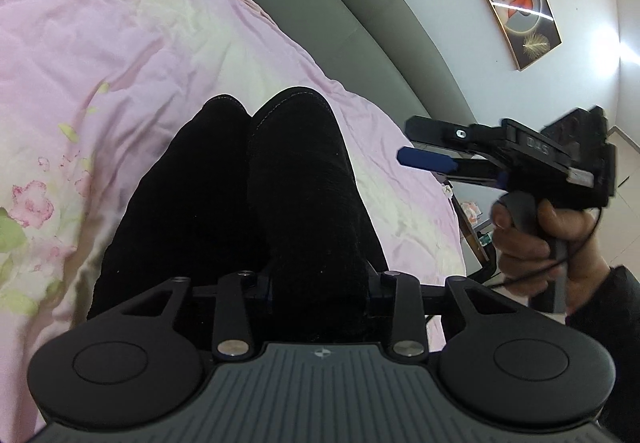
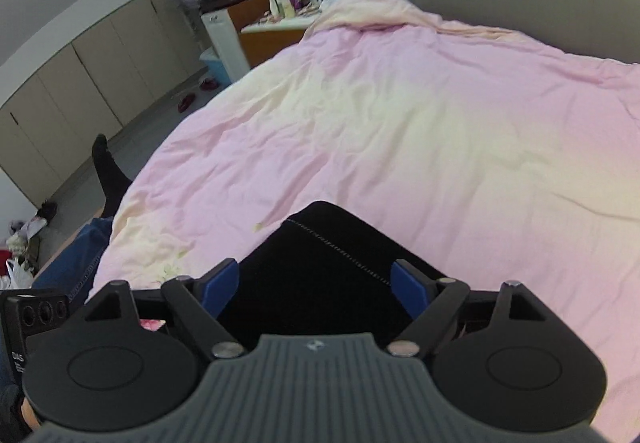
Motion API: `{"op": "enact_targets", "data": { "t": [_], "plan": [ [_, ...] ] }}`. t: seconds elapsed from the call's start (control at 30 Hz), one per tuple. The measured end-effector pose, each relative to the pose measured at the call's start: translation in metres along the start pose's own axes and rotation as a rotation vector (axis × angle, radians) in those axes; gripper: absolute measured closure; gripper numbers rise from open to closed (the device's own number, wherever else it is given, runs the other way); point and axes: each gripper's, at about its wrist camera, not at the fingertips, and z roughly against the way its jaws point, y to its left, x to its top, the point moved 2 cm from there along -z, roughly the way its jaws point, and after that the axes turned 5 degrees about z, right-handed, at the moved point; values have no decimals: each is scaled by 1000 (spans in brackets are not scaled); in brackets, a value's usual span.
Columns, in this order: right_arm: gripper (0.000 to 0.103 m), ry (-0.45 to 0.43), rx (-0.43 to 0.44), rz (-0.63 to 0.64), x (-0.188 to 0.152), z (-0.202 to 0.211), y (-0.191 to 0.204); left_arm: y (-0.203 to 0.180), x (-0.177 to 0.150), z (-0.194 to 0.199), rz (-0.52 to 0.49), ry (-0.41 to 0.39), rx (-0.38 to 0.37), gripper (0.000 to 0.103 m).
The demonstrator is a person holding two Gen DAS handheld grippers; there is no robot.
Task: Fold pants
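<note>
Gripping: the left gripper [image 1: 320, 283] has its jaws drawn in on a thick bunch of the black pants [image 1: 256, 195] close to the camera; the cloth fills the gap between them, so it looks held, probably to anchor that end while the other end is handled
Pants: they lie on the pink quilt [image 1: 120, 43] with the two legs side by side and their hems pointing away toward the grey headboard [image 1: 360, 23]; laid lengthwise like this, they seem ready for a fold end to end
Right gripper: the right gripper [image 2: 316, 289] has its jaws spread wide, blue pads [image 2: 408, 289] standing clear on either side of a stitched corner of the pants [image 2: 320, 263]; nothing is clamped there; the wide stance suits taking in thick fabric
Seen from the left: the right gripper [image 1: 428, 153] hangs above the quilt's edge beside the pants, carried by a hand [image 1: 532, 243] on its grip; not touching the cloth in this view
Stage: judged early; the pants are flat and no crosswise fold shows
Risk: a one-layer pinch would let the lower leg slip; hard to tell how many layers are caught
</note>
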Motion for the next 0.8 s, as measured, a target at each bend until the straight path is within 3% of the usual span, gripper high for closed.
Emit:
{"op": "enact_targets", "data": {
  "t": [0.27, 0.33, 0.37, 0.4, 0.5, 0.6, 0.67, 0.73, 0.8],
  "plan": [
    [23, 155, 122, 44, 41, -86, -32, 11, 3, -3, 22, 34, -25, 63],
    [41, 195, 197, 63, 40, -97, -29, 14, 5, -4, 35, 44, -16, 63],
    [65, 199, 224, 83, 39, -98, -27, 15, 6, -4, 45, 49, -11, 63],
    [73, 193, 229, 121, 37, -96, -23, 16, 7, -5, 48, 51, -5, 63],
    [82, 150, 233, 166, 30, -80, -20, 13, 5, -4, 27, 55, -4, 64],
    [83, 62, 264, 135, 23, -45, -28, -7, 3, 2, -49, 44, -34, 65],
    [83, -24, 300, 85, 21, -11, -36, -28, 5, 11, -98, 30, -102, 66],
    [83, -83, 320, 47, 24, 12, -37, -46, 12, 24, -114, 13, -166, 66],
    [83, -109, 317, 36, 35, 27, -29, -50, 22, 37, -89, -8, -181, 66]
  ]
}}
